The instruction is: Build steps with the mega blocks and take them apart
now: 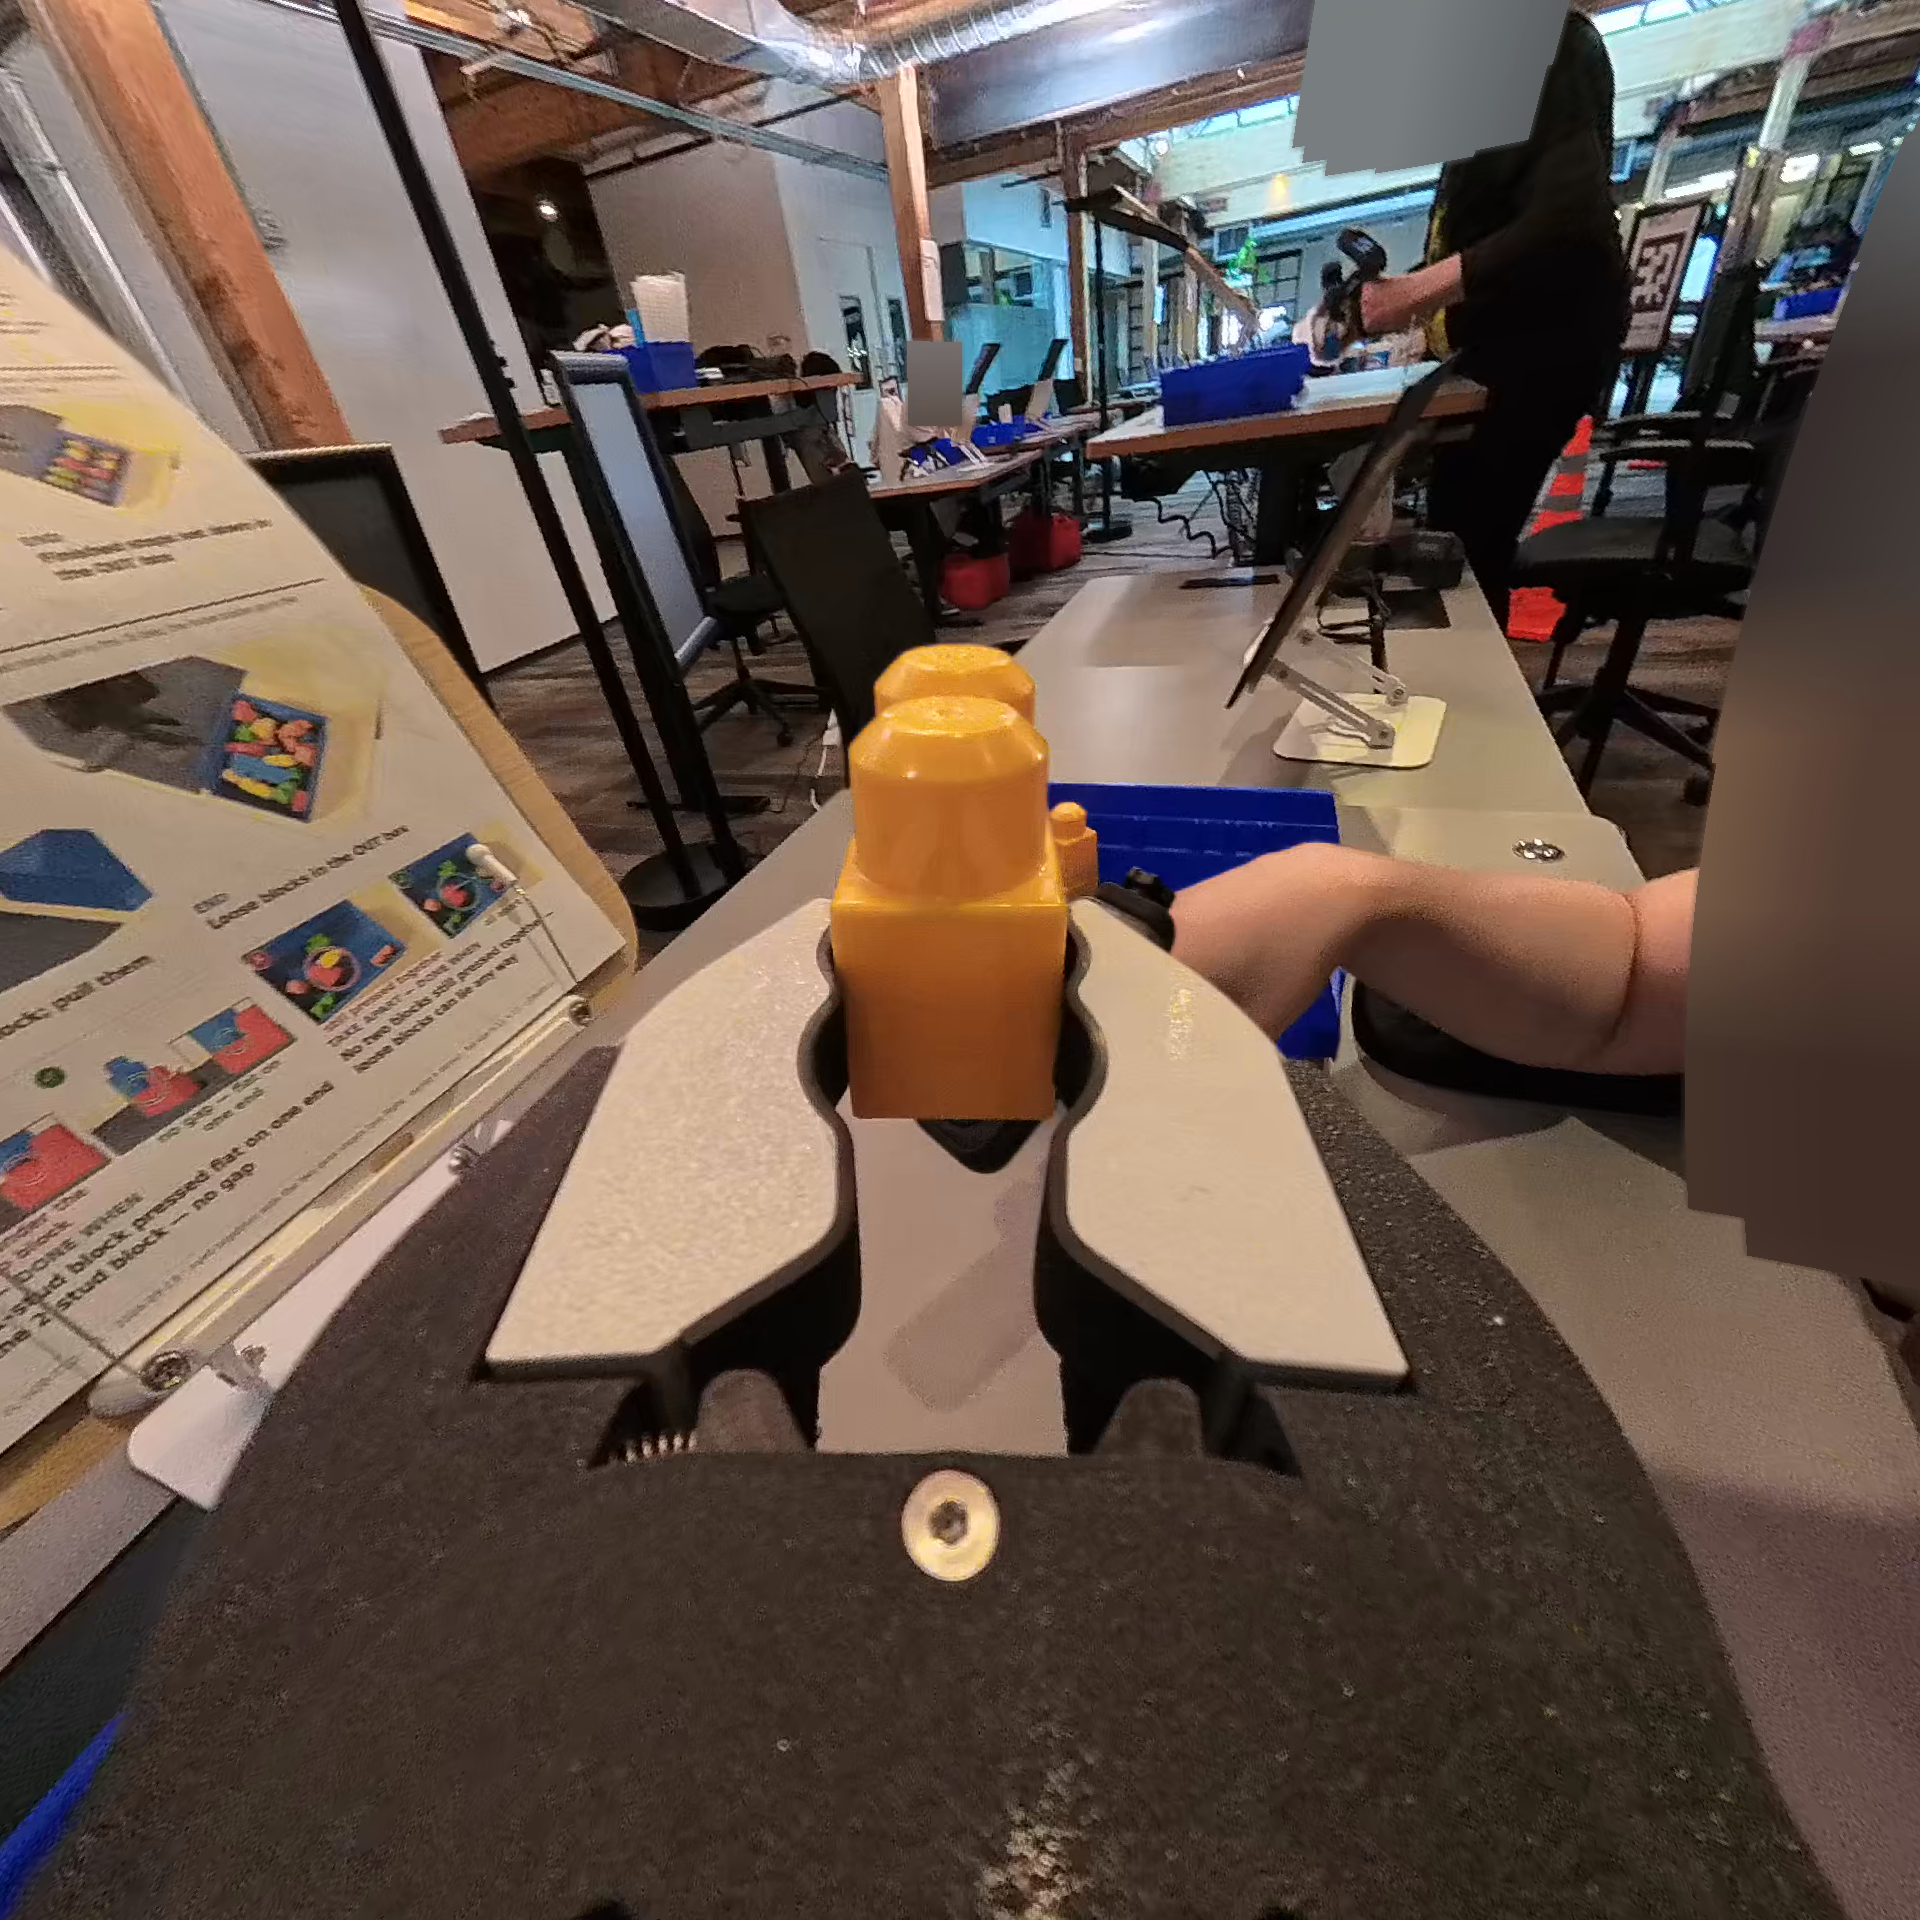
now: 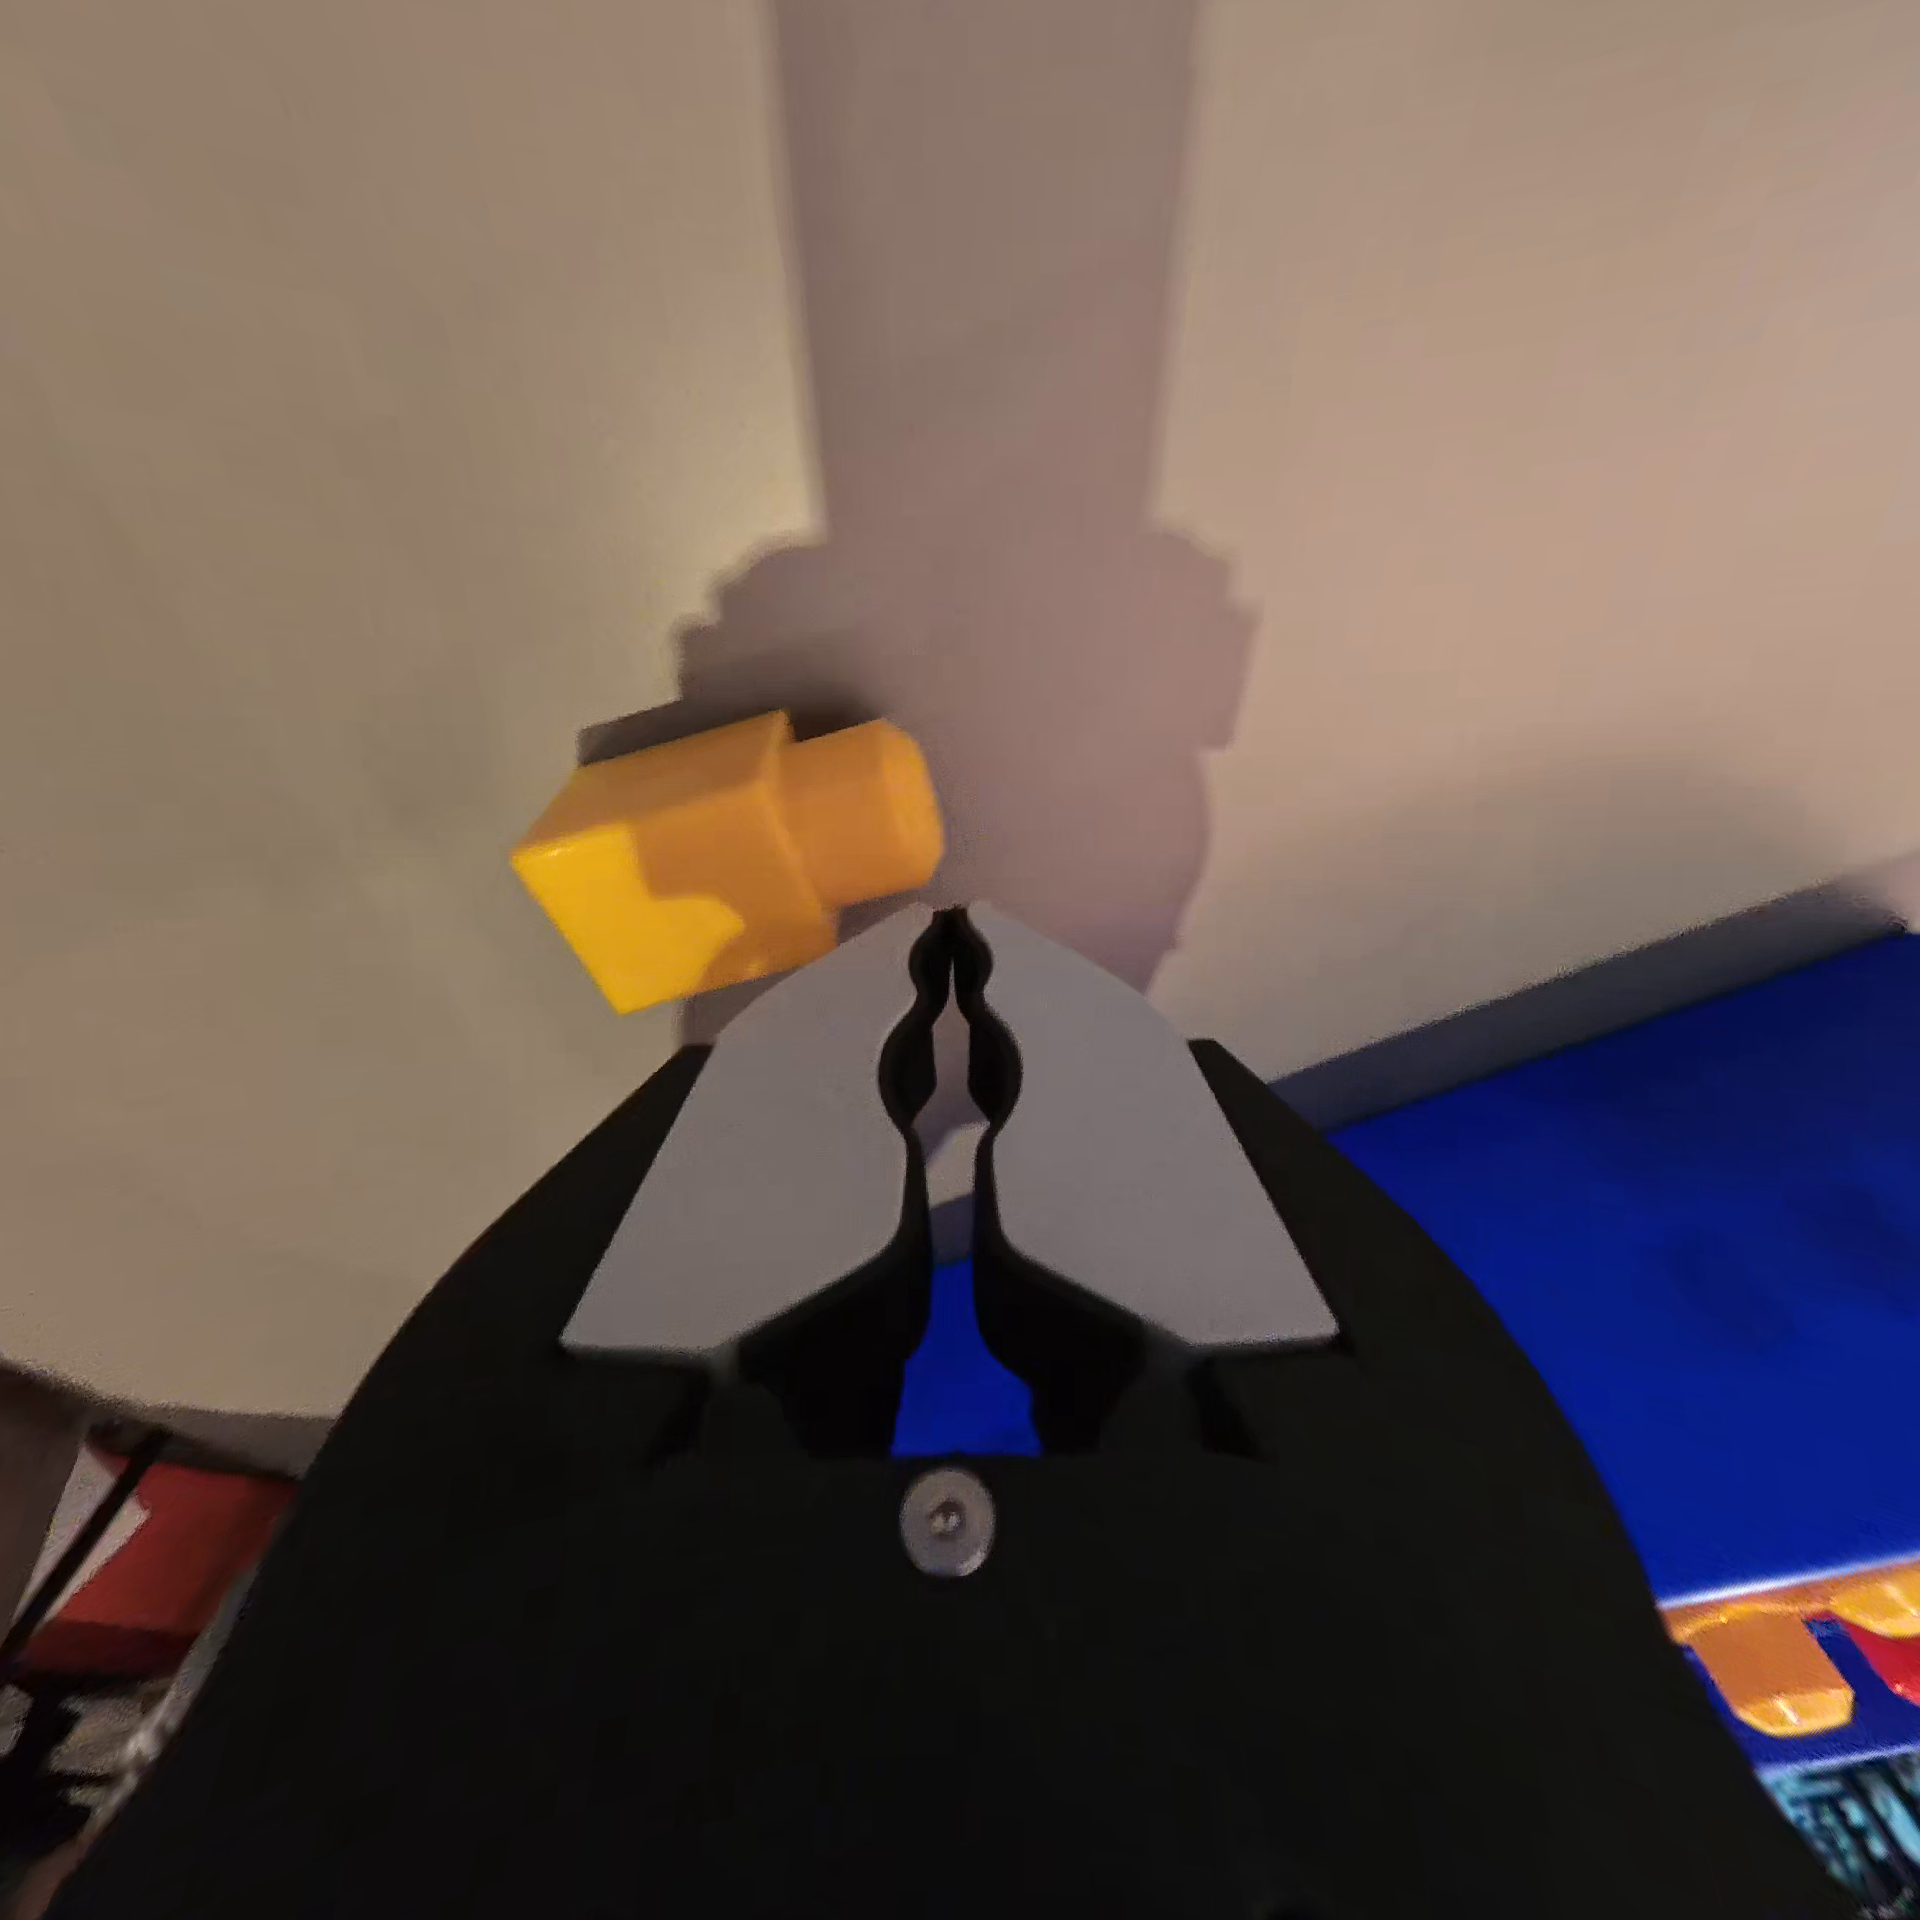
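Orange two-stud block (image 1: 948,997) upright, clamped by left gripper (image 1: 951,997); right gripper (image 2: 951,920) closed empty, angled down

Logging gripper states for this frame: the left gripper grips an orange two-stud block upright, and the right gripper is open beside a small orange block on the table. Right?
Not quite. The right gripper is shut and holds nothing, as the right wrist view shows. The left gripper does grip the orange two-stud block upright, and the small orange block lies on the table.

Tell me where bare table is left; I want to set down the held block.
Bare table lies left of and beyond the one-stud orange block. It is crowded rightward: the blue bin fills that side. The left gripper grips the two-stud orange block.
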`<state>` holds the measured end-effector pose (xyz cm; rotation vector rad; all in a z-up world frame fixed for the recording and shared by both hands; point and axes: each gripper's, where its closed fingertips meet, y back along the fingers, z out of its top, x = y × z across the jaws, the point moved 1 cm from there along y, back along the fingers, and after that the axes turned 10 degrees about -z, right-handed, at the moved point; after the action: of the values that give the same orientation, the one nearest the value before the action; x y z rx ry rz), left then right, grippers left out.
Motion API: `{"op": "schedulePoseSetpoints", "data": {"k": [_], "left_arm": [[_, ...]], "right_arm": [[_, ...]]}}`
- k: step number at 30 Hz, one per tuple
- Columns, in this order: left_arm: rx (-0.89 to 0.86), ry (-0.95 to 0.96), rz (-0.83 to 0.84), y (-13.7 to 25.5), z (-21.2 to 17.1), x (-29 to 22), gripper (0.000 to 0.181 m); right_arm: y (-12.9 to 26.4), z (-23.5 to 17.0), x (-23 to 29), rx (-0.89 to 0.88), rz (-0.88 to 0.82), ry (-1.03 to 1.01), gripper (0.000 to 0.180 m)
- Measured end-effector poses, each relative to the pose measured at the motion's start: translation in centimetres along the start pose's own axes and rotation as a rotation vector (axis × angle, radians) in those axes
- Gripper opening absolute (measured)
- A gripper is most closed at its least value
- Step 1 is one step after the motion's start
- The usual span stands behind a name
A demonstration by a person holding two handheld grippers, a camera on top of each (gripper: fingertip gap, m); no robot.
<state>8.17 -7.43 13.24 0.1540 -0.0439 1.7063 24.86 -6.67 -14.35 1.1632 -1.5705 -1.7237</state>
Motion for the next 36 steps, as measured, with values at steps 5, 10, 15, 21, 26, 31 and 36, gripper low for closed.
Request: {"op": "schedulePoseSetpoints", "data": {"k": [5, 10, 15, 21, 26, 31, 36], "left_arm": [[0.037, -0.037, -0.021, -0.9, -0.2, -1.1, 0.036], [-0.008, -0.004, -0.063, -1.1, 0.5, -2.0, 0.036], [-0.018, -0.016, -0.078, -1.0, 1.1, -2.7, 0.036], [-0.023, -0.007, -0.081, -1.0, 1.2, -2.9, 0.036], [-0.026, 0.0, -0.077, -0.8, 1.3, -2.6, 0.036], [-0.053, 0.039, -0.064, -0.2, 1.4, -1.8, 0.036], [-0.059, 0.058, -0.05, 0.1, 1.3, -1.3, 0.036]], "right_arm": [[0.6, 2.8, 0.9, -0.134, 0.06, -0.022, 0.001], [1.7, 5.0, 2.1, -0.245, 0.077, 0.013, 0.001], [4.4, 4.9, 2.0, -0.325, 0.126, -0.058, 0.006], [3.8, 3.2, 3.2, -0.21, 0.08, 0.028, 0.042], [1.8, 3.1, 4.4, -0.123, 0.068, 0.088, 0.045], [-0.1, 2.7, 3.5, -0.043, -0.001, 0.097, 0.04], [-0.1, 1.3, 2.0, 0.007, -0.042, 0.111, 0.038]]}}
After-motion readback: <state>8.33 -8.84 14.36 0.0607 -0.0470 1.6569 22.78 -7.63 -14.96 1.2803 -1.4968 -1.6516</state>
